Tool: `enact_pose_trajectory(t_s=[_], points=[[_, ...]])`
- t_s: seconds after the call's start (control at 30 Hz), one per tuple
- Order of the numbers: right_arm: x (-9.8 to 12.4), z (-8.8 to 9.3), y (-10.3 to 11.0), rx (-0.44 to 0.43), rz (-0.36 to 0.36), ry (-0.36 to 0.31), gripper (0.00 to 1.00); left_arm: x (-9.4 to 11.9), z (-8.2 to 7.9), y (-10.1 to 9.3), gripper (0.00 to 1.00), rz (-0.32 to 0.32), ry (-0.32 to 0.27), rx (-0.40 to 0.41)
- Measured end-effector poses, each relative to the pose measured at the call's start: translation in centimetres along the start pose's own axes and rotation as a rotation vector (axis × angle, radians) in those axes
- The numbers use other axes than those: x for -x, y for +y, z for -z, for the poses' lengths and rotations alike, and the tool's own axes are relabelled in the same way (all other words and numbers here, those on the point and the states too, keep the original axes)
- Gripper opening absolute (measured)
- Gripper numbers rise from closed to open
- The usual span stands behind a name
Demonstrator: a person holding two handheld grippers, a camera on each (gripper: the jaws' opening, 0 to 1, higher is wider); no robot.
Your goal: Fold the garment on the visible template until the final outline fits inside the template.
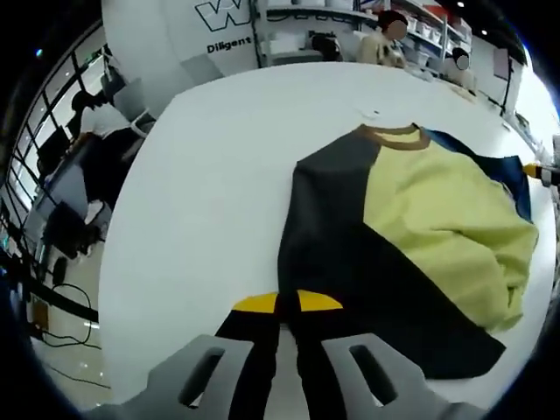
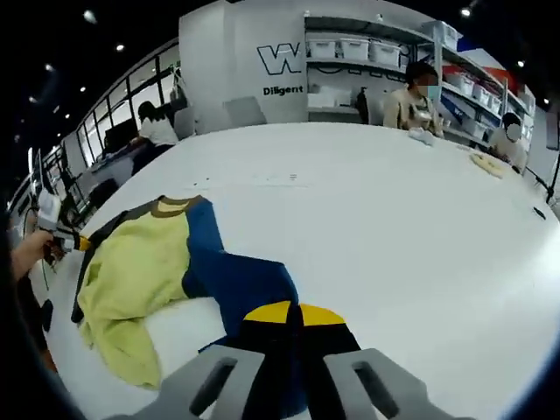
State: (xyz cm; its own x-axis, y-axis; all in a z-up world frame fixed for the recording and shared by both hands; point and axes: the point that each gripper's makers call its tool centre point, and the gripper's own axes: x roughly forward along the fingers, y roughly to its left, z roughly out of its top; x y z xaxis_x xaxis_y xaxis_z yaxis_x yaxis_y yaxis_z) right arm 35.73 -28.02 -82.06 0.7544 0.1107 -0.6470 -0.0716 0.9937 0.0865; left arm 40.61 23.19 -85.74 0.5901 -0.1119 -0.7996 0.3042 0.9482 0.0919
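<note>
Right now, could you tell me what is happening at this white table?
A person is folding a yellow, dark grey and blue sweatshirt on the white table. The left tool is shut on its dark grey sleeve, and the right tool on its blue sleeve. The body lies rumpled.

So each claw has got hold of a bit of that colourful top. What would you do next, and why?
Probably carry both sleeves inward over the body. The left gripper looks closed on the dark sleeve and the right gripper on the blue sleeve, while the yellow-green front lies spread and rumpled on the white table, sleeves still out to the sides.
</note>
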Motion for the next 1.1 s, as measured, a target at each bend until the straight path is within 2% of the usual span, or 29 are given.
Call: enact_pose_trajectory(t_s=[0.1, 0.2, 0.27, 0.4, 0.63, 0.87, 1.1], points=[[-0.7, 0.3, -0.6, -0.093, 0.008, 0.015, 0.0, 0.0, 0.1, 0.4, 0.06, -0.004, 0.004, 0.006], [-1.0, 0.1, -0.9, -0.169, -0.005, -0.008, 0.0, 0.0, 0.2, 0.6, 0.05, -0.008, 0.009, 0.014], [-1.1, 0.3, -1.1, -0.252, -0.018, -0.003, 0.0, 0.1, 0.3, 0.6, 0.05, -0.01, 0.011, 0.018], [-1.5, 0.5, -1.7, -0.352, -0.03, -0.001, 0.0, 0.1, 0.3, 0.8, 0.05, -0.012, 0.012, 0.021], [-1.7, -0.1, -2.9, -0.352, 0.007, -0.029, 0.0, 0.0, 0.2, 1.0, 0.05, -0.013, 0.014, 0.016], [-2.3, -0.6, -4.9, -0.333, 0.058, -0.025, 0.0, -0.1, 0.1, 1.1, 0.05, -0.008, 0.013, 0.01], [-3.8, -0.6, -5.7, -0.202, 0.091, 0.029, 0.0, -0.1, 0.1, 1.1, 0.05, 0.01, 0.016, 0.022]])
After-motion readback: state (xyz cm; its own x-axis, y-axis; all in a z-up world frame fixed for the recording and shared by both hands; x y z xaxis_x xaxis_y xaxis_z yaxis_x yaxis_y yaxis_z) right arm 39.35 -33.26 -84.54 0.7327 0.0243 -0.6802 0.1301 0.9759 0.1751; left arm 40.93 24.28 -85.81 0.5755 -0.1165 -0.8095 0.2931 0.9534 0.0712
